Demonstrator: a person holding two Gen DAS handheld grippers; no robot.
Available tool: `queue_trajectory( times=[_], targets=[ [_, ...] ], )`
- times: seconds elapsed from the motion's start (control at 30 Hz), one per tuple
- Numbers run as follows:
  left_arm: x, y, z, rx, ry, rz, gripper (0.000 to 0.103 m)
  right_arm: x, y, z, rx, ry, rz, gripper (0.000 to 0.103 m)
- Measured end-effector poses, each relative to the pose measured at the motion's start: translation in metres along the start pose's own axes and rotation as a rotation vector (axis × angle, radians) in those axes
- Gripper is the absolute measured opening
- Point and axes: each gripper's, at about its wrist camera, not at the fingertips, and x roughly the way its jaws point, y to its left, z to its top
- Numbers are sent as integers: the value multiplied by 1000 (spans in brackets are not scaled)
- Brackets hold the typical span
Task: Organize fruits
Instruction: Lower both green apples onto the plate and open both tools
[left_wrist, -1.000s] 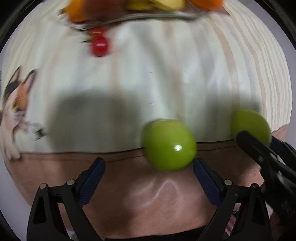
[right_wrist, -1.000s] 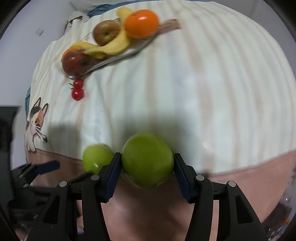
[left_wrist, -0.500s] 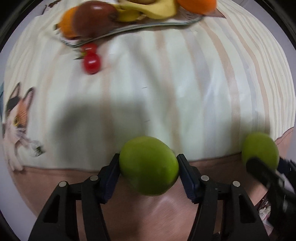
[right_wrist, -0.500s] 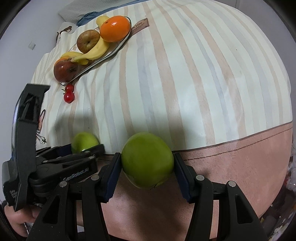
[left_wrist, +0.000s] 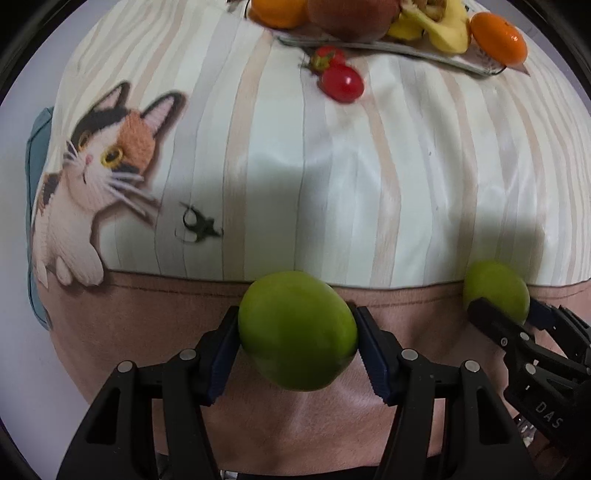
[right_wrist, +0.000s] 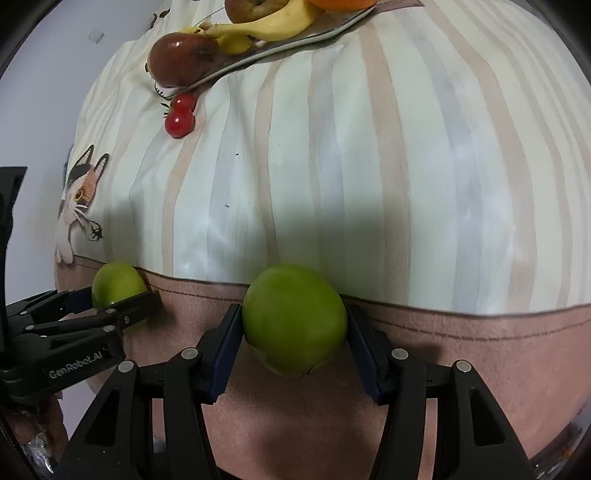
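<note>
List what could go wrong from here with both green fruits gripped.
1. Each green fruit, left and right, is round and smooth, pinched only at its sides, so either may slip out.
2. The tray already looks crowded with a banana and apple; added fruit could roll off.
3. Two cherry tomatoes lie loose beside the tray and could get knocked.

The tray (left_wrist: 436, 51) and its fruit run off the top edge in both wrist views; the orange (right_wrist: 341, 3) shows only a sliver in the right view. Each green apple's (left_wrist: 297, 328) sides sit behind jaw pads. The second green apple (left_wrist: 495, 293) is half covered by the right gripper (left_wrist: 498, 314). Cherry tomatoes (left_wrist: 341, 83) are blurred.
</note>
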Motion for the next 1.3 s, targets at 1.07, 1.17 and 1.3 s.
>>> queue_trajectory(
  times=[1.07,1.17,1.3],
  targets=[
    [-59,-25,293,131,-78,-102,58,-62,-42,298,67,-144,-27,59],
    [-49,-28,296,141,-56,-97,58,-53,-40,297,47,-135,-38,59],
    [-37,-29,296,137,-16,-89,58,-47,-41,296,49,-126,-48,60]
  ],
)
